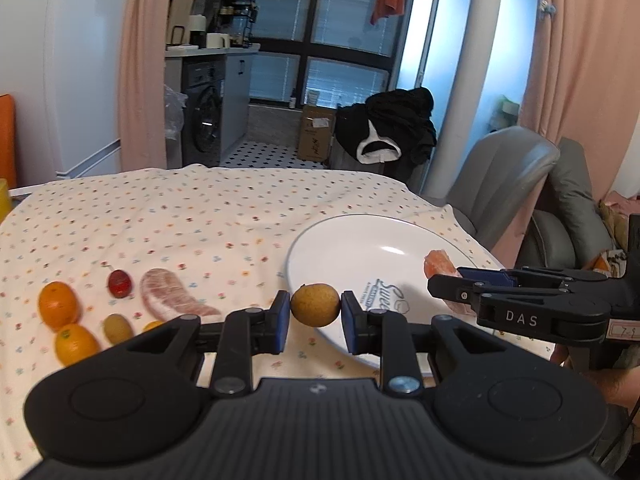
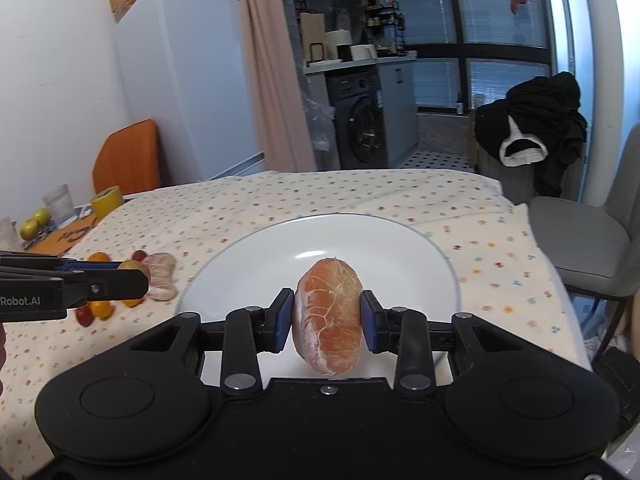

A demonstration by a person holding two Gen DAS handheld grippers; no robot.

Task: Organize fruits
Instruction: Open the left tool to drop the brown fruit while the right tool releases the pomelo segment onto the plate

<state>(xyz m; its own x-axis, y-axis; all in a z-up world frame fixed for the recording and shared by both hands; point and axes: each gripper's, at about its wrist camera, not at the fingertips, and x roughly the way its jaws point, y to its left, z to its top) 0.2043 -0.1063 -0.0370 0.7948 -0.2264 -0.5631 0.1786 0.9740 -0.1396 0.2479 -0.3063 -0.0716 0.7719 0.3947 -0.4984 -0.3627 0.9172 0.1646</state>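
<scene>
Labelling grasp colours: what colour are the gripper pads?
Blue pads, clearest in the right wrist view.

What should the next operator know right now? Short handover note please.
Left gripper: shut on a small brown round fruit, held at the near-left rim of the white plate.
Right gripper: shut on a peeled pomelo segment, held over the plate.
Done: nothing seen resting on the plate yet.
Left: release both, then fetch from the cloth the two oranges, red fruit, second pomelo segment, small greenish fruit.
</scene>
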